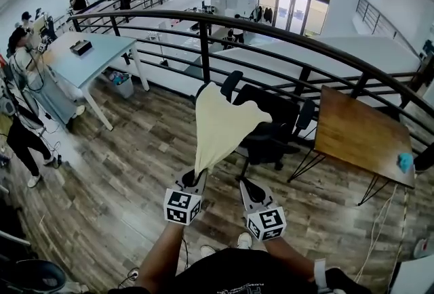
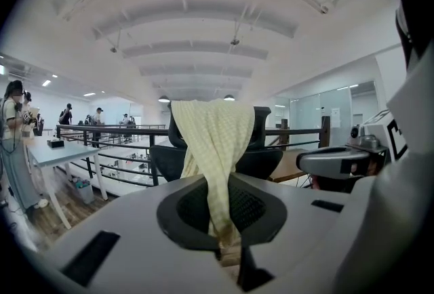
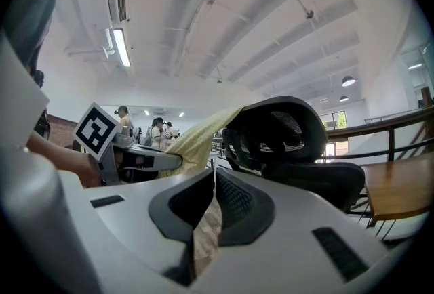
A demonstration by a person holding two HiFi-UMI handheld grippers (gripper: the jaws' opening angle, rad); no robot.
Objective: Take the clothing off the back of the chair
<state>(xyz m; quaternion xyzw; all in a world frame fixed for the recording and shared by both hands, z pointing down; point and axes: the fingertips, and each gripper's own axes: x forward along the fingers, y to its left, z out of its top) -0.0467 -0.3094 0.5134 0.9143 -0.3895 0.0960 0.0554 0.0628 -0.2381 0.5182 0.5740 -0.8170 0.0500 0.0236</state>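
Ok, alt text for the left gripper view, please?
The left gripper has its jaws shut on the lower end of a pale yellow cloth, which runs up and over the back of a black office chair. A railing, a white table and people stand beyond at left.

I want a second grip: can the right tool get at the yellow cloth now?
Probably yes: the right tool, shut and empty, has the cloth just ahead with nothing between them; it must open first.

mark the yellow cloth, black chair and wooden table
pale yellow cloth [image 1: 220, 124], head view, middle of the fabric
black mesh office chair [image 1: 272, 108], head view, backrest
brown wooden table [image 1: 356, 133], head view, bare top
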